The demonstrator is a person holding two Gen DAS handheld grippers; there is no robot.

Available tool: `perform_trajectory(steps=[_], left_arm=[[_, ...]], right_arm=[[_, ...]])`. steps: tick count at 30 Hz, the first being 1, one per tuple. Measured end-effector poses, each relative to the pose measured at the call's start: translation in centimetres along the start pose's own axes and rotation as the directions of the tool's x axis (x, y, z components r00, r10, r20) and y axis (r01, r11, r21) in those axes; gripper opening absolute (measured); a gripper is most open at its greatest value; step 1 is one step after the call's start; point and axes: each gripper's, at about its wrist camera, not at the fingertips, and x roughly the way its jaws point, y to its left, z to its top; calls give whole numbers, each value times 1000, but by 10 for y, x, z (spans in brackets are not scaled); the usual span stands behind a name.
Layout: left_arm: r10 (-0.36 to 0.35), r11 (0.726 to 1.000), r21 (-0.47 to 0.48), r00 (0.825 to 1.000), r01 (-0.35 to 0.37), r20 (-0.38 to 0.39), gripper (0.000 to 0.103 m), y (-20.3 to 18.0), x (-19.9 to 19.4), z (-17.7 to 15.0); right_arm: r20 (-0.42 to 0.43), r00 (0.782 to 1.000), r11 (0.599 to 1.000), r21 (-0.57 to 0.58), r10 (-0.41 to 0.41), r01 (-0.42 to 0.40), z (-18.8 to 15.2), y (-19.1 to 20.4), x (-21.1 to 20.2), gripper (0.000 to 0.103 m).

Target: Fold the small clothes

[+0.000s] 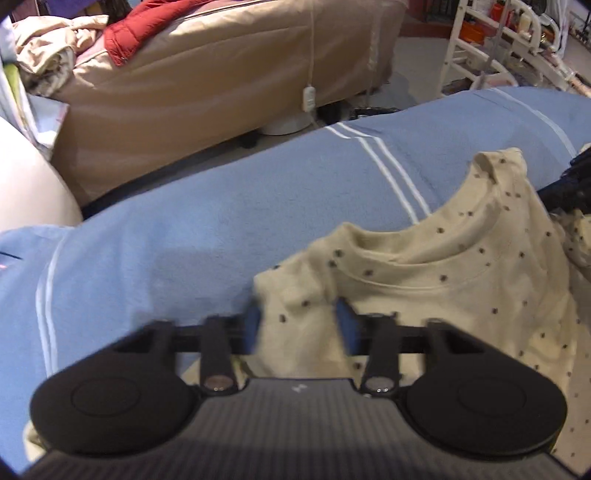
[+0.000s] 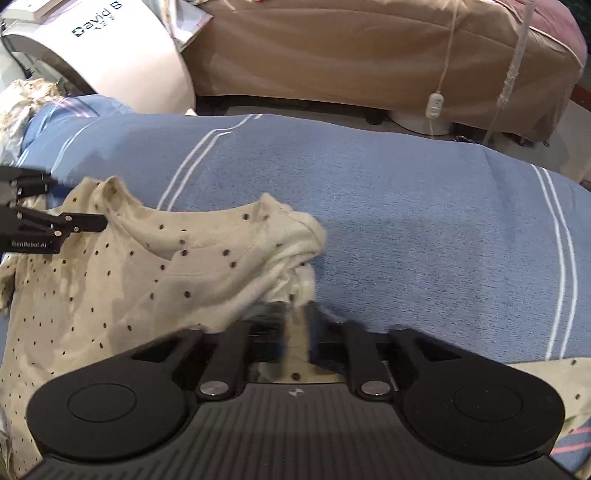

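Two grippers worked one small cream shirt [image 1: 461, 280] with dark dots, which lay on a blue blanket [image 1: 192, 229] with thin white stripes. In the left wrist view the left gripper [image 1: 299, 325] had its blue-padded fingers [image 1: 345, 325] drawn in on a bunch of cloth at the shirt's shoulder, just beside the neck opening, and the fabric filled the narrow gap between them. In the right wrist view the right gripper [image 2: 297, 332] had its fingers nearly pressed together, pinching a thin fold at the shirt's other shoulder, where the cloth was gathered into a crumpled lump. That part of the picture was blurred, so the exact edge of the grip was hard to read. The left gripper [image 2: 105, 221] also showed at the left edge of the right wrist view, reaching into the far shoulder of the shirt. The shirt's body spread toward the near side of the blanket, wrinkled rather than flat. Beyond the blanket stood a bed under a tan cover [image 2: 351, 55], with a white cord and switch [image 2: 436, 105] hanging down its side, and a red jacket [image 1: 147, 29] lay on top of it.
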Motion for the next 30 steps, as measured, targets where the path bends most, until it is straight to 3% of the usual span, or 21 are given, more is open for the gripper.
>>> perform_trajectory(steps=[1,2,5,9,11,12,13,14,15,17,19,21,22,24,26,27,28,30], left_arm=[[11,1000,17,1000,-11,13,12,-3,-2,0],[31,999,26,999,-31,21,6,-5,-3,3],[116,993,-17,991,-115,68,6,11,-11,15],[186,974,-135,983,-184,2,7,50,-8,29],[180,971,-160,984,-177,6,15,61,-12,28],[188,970,-162,982,-184,11,34,61,-14,27],[225,964,-148,974,-220,15,62,62,-17,27],[270,955,-136,962,-264,26,73,62,-20,26],[307,945,-133,951,-299,43,87,60,-25,23],[316,939,-162,947,-305,53,91,61,-31,21],[276,938,-230,960,-258,51,91,63,-38,18],[252,927,-300,966,-225,55,93,58,-48,10],[233,924,-325,971,-202,57,94,52,-54,4],[193,927,-341,979,-159,70,95,35,-66,-11],[169,932,-335,983,-135,74,102,7,-79,-35],[157,937,-326,985,-127,69,103,-8,-84,-47],[140,944,-309,989,-116,57,103,-26,-89,-62],[109,957,-271,994,-101,15,103,-61,-95,-88]], right_arm=[[4,1000,1000,13,-5,5,1,-4,-3,3],[9,1000,1000,18,-18,18,2,-6,-8,3],[36,992,993,0,-119,119,14,-20,-25,3],[66,959,961,34,-277,275,38,-48,-37,0],[65,929,931,14,-365,364,42,-56,-33,0],[38,934,935,45,-355,353,42,-62,-31,1],[41,944,944,71,-326,323,40,-62,-34,2],[74,956,957,85,-283,277,37,-58,-41,4],[113,965,970,74,-237,230,32,-49,-48,16],[129,975,984,41,-179,175,23,-31,-53,36],[109,984,990,25,-138,136,14,-16,-49,59],[59,988,990,1,-144,144,-4,-5,-43,65],[43,984,985,14,-172,172,-13,-1,-41,63],[57,979,975,118,-195,187,-34,5,-54,63],[107,985,970,217,-139,113,-60,10,-74,73],[127,984,963,254,-125,89,-75,14,-85,84],[142,981,956,279,-135,91,-89,18,-95,90],[149,969,935,324,-198,141,-115,20,-111,90]])
